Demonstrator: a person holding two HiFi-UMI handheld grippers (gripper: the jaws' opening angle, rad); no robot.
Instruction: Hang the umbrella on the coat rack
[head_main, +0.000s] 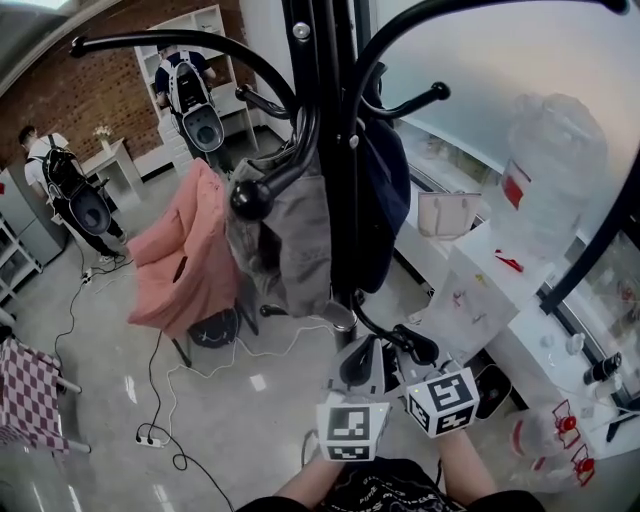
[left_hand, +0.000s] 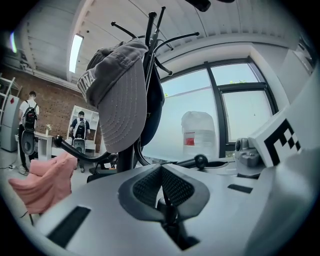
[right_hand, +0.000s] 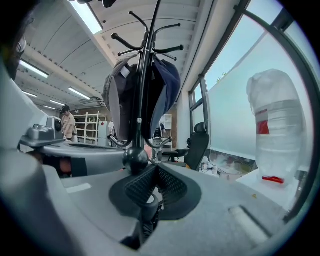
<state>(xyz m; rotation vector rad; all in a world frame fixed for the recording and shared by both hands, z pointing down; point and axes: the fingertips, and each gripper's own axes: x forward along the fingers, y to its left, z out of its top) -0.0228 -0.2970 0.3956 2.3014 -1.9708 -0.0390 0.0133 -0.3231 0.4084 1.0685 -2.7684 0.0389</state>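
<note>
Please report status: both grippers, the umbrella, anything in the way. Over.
Left gripper and right gripper both shut, jaws together. Umbrella not in view. Coat rack straight ahead; grey cap and dark blue garment hang on it.

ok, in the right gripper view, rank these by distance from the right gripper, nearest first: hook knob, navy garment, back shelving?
1. Hook knob: just beyond the jaw tips, slightly left.
2. Navy garment: hanging higher up, centre.
3. Shelving: far back in the room, left side.

We note: left gripper (left_hand: 161, 169), right gripper (right_hand: 156, 169) grey shells, black ribbed pads (left_hand: 146, 187), white black-marker cubes (head_main: 352, 430); dark printed top (head_main: 392, 490).
</note>
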